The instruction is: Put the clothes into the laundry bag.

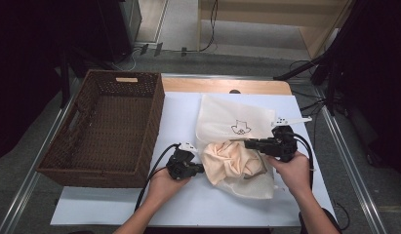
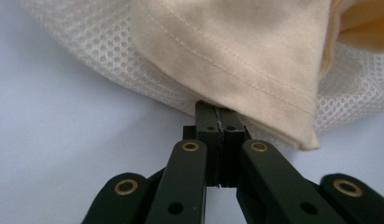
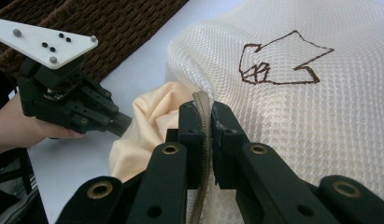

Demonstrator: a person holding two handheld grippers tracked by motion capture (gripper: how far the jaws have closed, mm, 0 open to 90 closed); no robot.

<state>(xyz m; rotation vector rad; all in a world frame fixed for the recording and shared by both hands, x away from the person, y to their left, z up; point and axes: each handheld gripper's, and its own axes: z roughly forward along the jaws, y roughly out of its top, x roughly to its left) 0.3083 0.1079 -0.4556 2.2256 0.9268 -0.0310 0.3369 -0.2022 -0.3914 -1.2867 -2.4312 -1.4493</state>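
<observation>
A white mesh bag (image 1: 227, 117) with a brown line drawing (image 3: 283, 60) lies on the white table cover. A cream cloth (image 1: 230, 158) bulges out of the bag's near opening. My left gripper (image 1: 202, 168) reaches in from the left, and its jaws are pressed together at the cloth's stitched hem (image 2: 236, 46), with the tips (image 2: 220, 112) tucked under that hem. The mesh (image 2: 96, 51) shows beneath the cloth. My right gripper (image 3: 204, 116) is shut on the bag's brownish rim and holds it up above the cloth (image 3: 152, 116). The left gripper (image 3: 124, 123) shows there too, at the cloth's far side.
A big brown wicker basket (image 1: 90, 170) stands at the table's left, close to the left hand. The white cover (image 1: 188, 204) runs to the near edge. A strip of bare wood (image 1: 212, 85) lies at the far edge, with cables and dark stands beyond.
</observation>
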